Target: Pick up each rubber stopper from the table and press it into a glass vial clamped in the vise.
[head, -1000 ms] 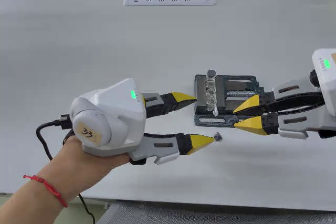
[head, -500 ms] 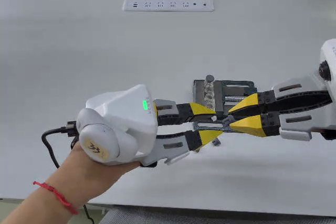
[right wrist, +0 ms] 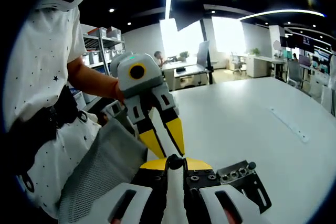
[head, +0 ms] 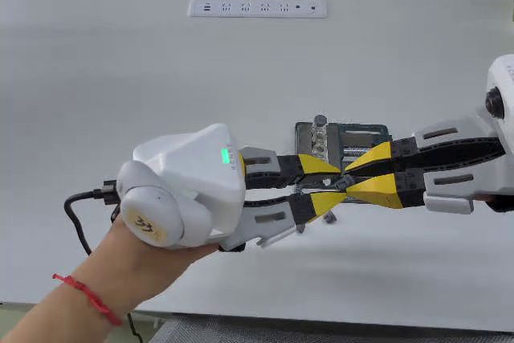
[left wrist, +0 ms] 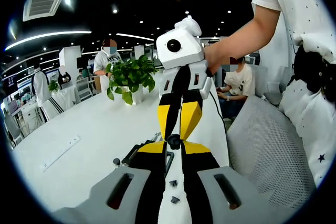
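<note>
A small dark rubber stopper (head: 342, 185) hangs above the table in front of the vise (head: 366, 132). My left gripper (head: 339, 183) comes in from the left and my right gripper (head: 348, 184) from the right, tip to tip. Both pairs of yellow fingertips pinch that stopper (left wrist: 173, 141). In the right gripper view the same stopper (right wrist: 176, 161) sits between my right gripper's own tips (right wrist: 176, 164). A row of glass vials (head: 320, 141) stands clamped in the vise. A loose stopper (head: 330, 217) lies on the table below the left jaws.
A white power strip (head: 257, 8) lies at the far side of the table. A cable (head: 80, 214) trails from the left gripper. A potted plant (left wrist: 128, 77) stands on the table's end. A mesh chair (left wrist: 262, 140) sits at the near edge.
My left gripper moved right and up from the table, and its jaws closed from wide open onto the stopper at the right gripper's tips. The right gripper shifted slightly left.
</note>
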Demonstrator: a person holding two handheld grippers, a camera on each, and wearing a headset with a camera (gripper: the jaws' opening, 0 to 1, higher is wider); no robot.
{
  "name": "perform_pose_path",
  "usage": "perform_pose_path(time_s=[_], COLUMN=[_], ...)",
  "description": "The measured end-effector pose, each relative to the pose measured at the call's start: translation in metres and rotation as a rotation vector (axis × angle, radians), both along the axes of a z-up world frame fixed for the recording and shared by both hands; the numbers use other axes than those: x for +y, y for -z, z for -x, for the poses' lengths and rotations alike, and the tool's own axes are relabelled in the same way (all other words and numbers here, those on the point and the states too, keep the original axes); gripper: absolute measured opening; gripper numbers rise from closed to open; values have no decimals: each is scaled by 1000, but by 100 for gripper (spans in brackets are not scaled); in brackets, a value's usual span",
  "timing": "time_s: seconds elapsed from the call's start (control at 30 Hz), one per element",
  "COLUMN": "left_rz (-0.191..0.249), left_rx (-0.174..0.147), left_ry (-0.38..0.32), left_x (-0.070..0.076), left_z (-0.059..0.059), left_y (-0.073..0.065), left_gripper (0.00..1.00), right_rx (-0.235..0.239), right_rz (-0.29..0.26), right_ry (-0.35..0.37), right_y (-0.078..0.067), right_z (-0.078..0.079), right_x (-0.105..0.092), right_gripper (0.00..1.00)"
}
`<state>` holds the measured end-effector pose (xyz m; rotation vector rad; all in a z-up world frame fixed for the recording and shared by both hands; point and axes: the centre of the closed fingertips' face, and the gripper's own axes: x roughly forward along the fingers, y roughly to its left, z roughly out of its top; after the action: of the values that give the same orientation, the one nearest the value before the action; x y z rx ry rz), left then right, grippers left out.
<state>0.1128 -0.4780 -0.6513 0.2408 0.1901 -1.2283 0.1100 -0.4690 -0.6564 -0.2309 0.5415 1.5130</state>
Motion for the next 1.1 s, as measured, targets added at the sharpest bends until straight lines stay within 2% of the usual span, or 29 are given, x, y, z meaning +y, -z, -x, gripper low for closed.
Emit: perform_pose_path(time_s=[0.37, 0.5, 0.6, 0.73, 0.77, 0.83, 0.9, 0.97, 1.07, 1.1], left_rz=[2, 15, 24, 42, 52, 70, 108, 146, 212, 221], left_rx=[4, 12, 26, 54, 69, 75, 115, 130, 184, 192], left_ry=[2, -5, -8, -5, -7, -9, -13, -15, -25, -28], left_x=[0, 1, 1, 2, 2, 3, 4, 4, 5, 6], left_z=[0, -1, -1, -1, -1, -2, -2, -2, -4, -5], left_y=[-1, -3, -3, -5, -6, -9, -13, -18, -25, -26], left_gripper=[5, 4, 4, 3, 3, 3, 3, 3, 3, 3], right_rx=[15, 32, 21, 18, 21, 18, 19, 13, 10, 6], right_rz=[-9, -21, -18, -19, -21, -30, -37, -50, -65, -65], right_ry=[10, 23, 20, 15, 15, 17, 16, 22, 17, 11], right_y=[-1, -2, -2, -4, -5, -8, -11, -16, -24, -26], right_z=[0, -2, -2, -1, 0, 0, 0, -3, -3, -2], right_x=[1, 0, 1, 1, 1, 1, 0, -1, 0, 0], right_gripper=[5, 6, 6, 6, 6, 6, 7, 9, 10, 11])
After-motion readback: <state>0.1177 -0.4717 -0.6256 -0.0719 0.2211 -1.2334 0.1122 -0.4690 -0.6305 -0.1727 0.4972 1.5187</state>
